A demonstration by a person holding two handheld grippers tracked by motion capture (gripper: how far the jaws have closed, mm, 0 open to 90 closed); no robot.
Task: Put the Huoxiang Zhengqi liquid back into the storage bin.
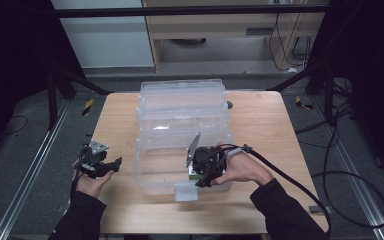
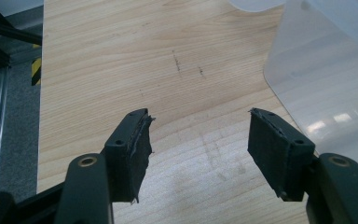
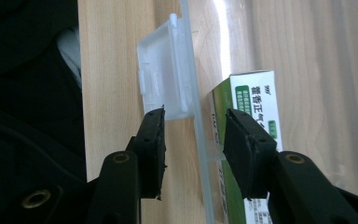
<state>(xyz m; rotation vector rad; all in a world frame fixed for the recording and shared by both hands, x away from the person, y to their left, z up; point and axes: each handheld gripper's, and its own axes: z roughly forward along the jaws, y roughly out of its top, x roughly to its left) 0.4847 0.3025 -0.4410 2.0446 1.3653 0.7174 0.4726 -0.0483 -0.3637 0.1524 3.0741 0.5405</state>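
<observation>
A clear plastic storage box (image 1: 152, 167) stands open in the middle of the wooden table, its lid (image 1: 182, 105) folded back behind it. A green and white carton (image 3: 256, 102) lies inside, against the front wall (image 3: 200, 154); a green corner of the carton (image 1: 192, 173) peeks out under my hand. My right gripper (image 1: 201, 183) points down over that wall, open. One jaw is outside by the white latch flap (image 3: 161, 70), the other inside in front of the carton, and neither pad presses on anything. My left gripper (image 1: 114, 165) rests open and holds nothing, left of the box (image 2: 326, 70).
The table (image 1: 260, 130) has bare wood to the right of the box and along its left side (image 2: 121, 56). The front latch (image 1: 186, 191) sticks out toward the table's near edge. A thick black cable (image 1: 300, 187) trails from my right gripper off the table. Grey floor and rails surround the table.
</observation>
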